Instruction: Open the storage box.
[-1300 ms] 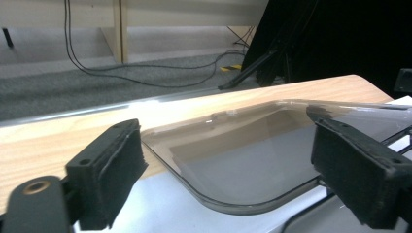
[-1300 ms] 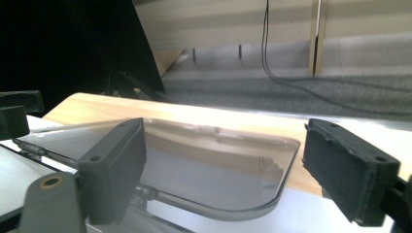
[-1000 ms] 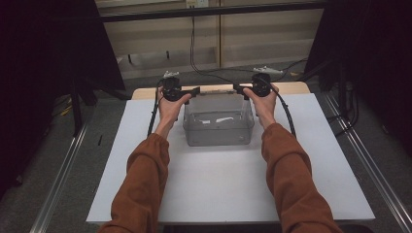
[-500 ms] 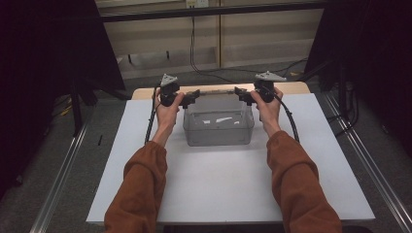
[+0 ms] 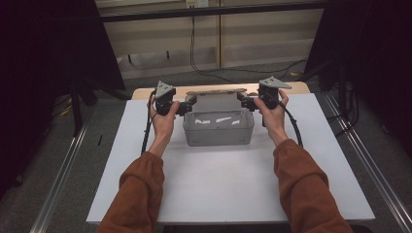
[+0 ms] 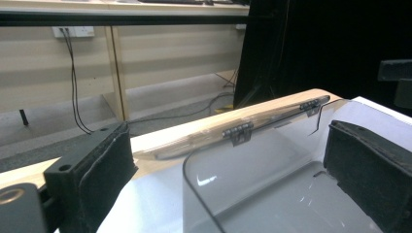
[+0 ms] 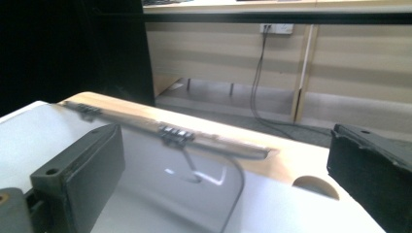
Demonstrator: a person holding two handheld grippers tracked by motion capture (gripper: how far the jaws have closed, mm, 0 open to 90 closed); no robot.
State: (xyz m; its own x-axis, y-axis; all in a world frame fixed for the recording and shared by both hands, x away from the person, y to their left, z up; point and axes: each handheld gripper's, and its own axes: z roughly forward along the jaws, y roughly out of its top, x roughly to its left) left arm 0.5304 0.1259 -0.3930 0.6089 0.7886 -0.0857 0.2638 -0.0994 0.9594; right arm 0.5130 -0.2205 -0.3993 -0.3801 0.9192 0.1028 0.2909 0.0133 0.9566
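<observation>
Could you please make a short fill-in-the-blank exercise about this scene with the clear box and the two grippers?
1. The clear box stands on the ____ sheet that covers the table.
2. The box lid is ____, lying back on its hinges.
3. The jaws of the left gripper and the right gripper stand ____.

Missing words: white; open; open

Grey floor (image 5: 63, 160), pale panelled wall (image 5: 262, 34), dangling cables (image 5: 192, 39).

White table (image 5: 228, 184), wood strip along far edge. Clear plastic box (image 5: 218, 127) with hinged lid open sits near that edge.
</observation>
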